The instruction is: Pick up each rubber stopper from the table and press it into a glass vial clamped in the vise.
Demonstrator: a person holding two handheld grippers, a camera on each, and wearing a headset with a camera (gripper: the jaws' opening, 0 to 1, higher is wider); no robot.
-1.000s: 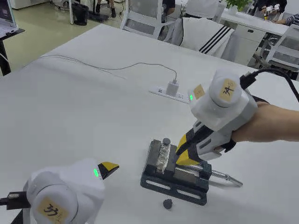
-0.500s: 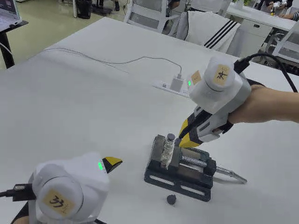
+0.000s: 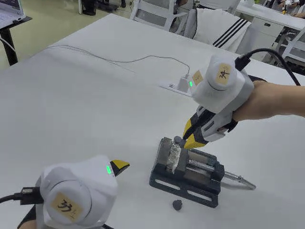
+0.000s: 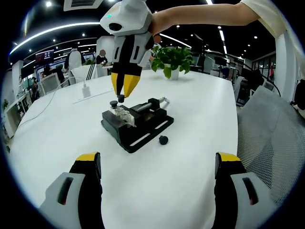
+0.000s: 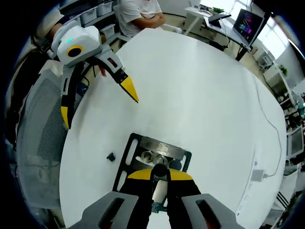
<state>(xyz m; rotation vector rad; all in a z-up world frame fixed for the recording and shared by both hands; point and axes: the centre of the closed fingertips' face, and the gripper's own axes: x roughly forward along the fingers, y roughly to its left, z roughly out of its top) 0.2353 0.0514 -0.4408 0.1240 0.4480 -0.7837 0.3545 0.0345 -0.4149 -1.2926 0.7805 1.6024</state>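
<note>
My right gripper [image 3: 189,137] is clamped on a stopper [image 5: 159,170] over the vials [image 3: 173,155] in the vise [image 3: 189,184]; my left gripper [image 4: 157,158] hangs wide open, a spare stopper [image 3: 177,205] lying beside the vise.

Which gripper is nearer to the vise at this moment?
Right. The right gripper is just above the vise, jaws shut on a stopper over the clamped vials. The left gripper is open, well off to one side.

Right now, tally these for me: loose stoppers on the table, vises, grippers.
Loose stopper on the table: 1
Vise: 1
Grippers: 2, left gripper open, right gripper shut on a held stopper over the vise
Total: 4
</note>
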